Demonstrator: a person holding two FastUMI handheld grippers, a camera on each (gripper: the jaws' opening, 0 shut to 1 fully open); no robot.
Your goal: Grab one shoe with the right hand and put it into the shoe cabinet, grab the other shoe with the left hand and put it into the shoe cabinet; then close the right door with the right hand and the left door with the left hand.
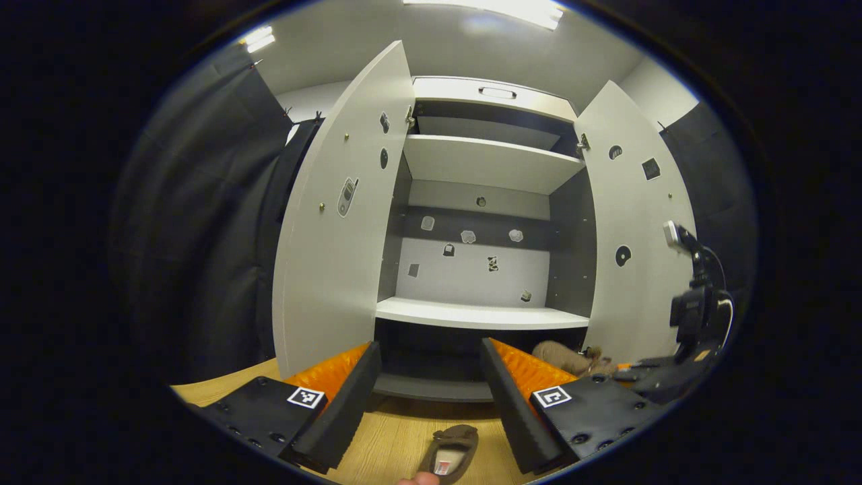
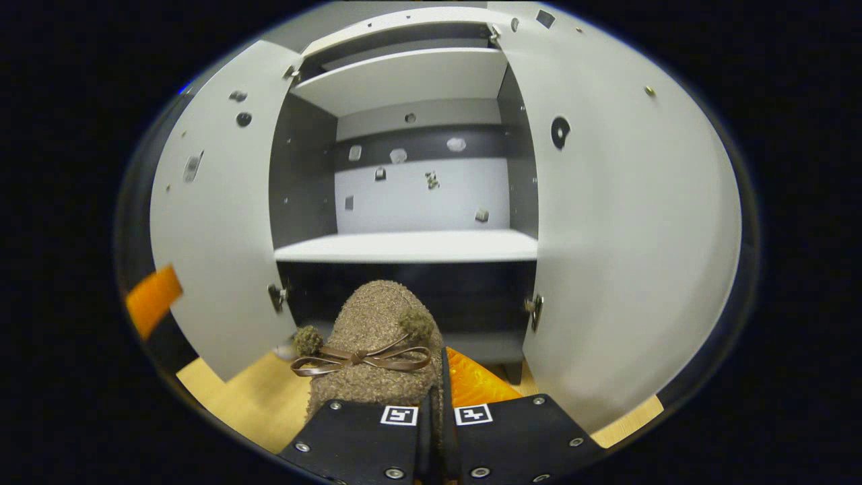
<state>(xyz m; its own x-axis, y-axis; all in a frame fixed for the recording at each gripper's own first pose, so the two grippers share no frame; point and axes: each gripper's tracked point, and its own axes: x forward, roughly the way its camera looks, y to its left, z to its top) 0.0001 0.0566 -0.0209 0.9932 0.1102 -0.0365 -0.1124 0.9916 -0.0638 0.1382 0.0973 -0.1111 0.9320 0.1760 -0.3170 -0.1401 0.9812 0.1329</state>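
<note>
The shoe cabinet (image 1: 481, 313) stands in front with its left door (image 1: 330, 236) and right door (image 1: 633, 222) swung wide. One brown slipper (image 1: 450, 453) lies on the wooden floor below my left gripper (image 1: 429, 350), which is open and holds nothing. In the right gripper view a fuzzy brown shoe (image 2: 377, 337) with a bow points at the cabinet (image 2: 404, 246), and my right gripper (image 2: 436, 397) is shut on it. From the left gripper view that held shoe (image 1: 562, 357) hangs low beside the right door, with the right gripper (image 1: 626, 369) behind it.
The cabinet has an upper shelf (image 1: 485, 162), a middle shelf and a dark bottom bay (image 1: 431, 364). Small stickers dot its back wall and doors. The right door (image 2: 619, 236) looms close to my right gripper. Black cloth hangs at the left (image 1: 202, 236).
</note>
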